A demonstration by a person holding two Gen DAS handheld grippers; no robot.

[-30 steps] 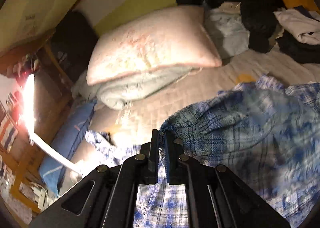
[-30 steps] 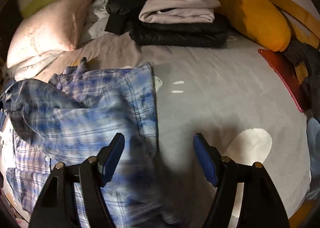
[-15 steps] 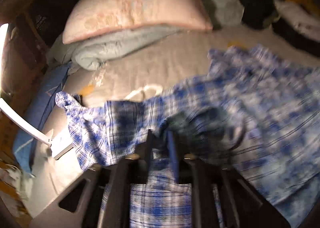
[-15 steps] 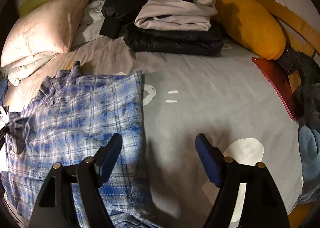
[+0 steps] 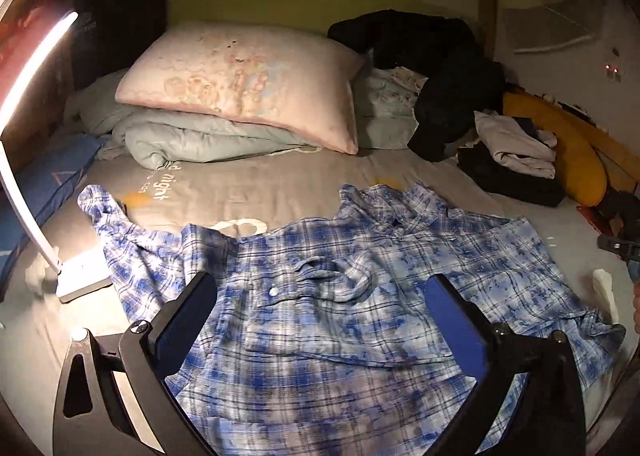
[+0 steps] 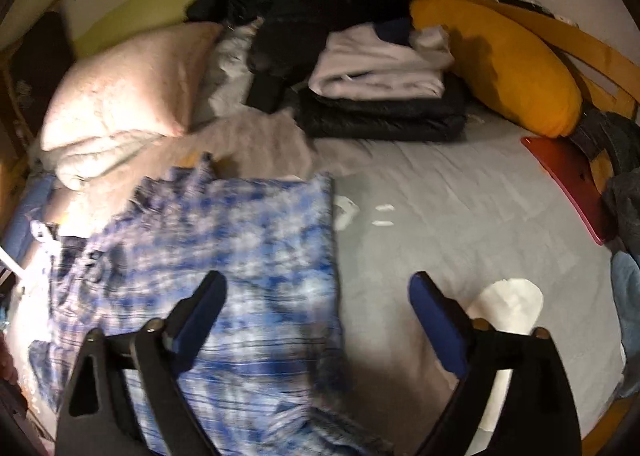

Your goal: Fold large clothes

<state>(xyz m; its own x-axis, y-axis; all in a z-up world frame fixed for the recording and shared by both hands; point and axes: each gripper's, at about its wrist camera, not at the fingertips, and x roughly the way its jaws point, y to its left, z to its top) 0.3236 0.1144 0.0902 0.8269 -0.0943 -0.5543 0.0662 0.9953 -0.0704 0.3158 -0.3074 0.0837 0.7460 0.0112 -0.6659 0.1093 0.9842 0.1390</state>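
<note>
Left wrist view shows the white curved desk lamp at far left, then the blue-and-white plaid cotton shirt spread on the grey bed sheet. Left gripper and right gripper have just been opening; fingers stand wide apart, nothing between them. Light, limp, wrinkle-prone cloth: pinch sleeve cuff or hem edges.

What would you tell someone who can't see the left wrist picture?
A crumpled blue and white plaid shirt lies spread on a grey bedsheet, and the left gripper above it has just opened its jaws wide and holds nothing. Behind are a pale pink pillow on a folded grey-green blanket, and a glowing white curved lamp at the left.
</note>
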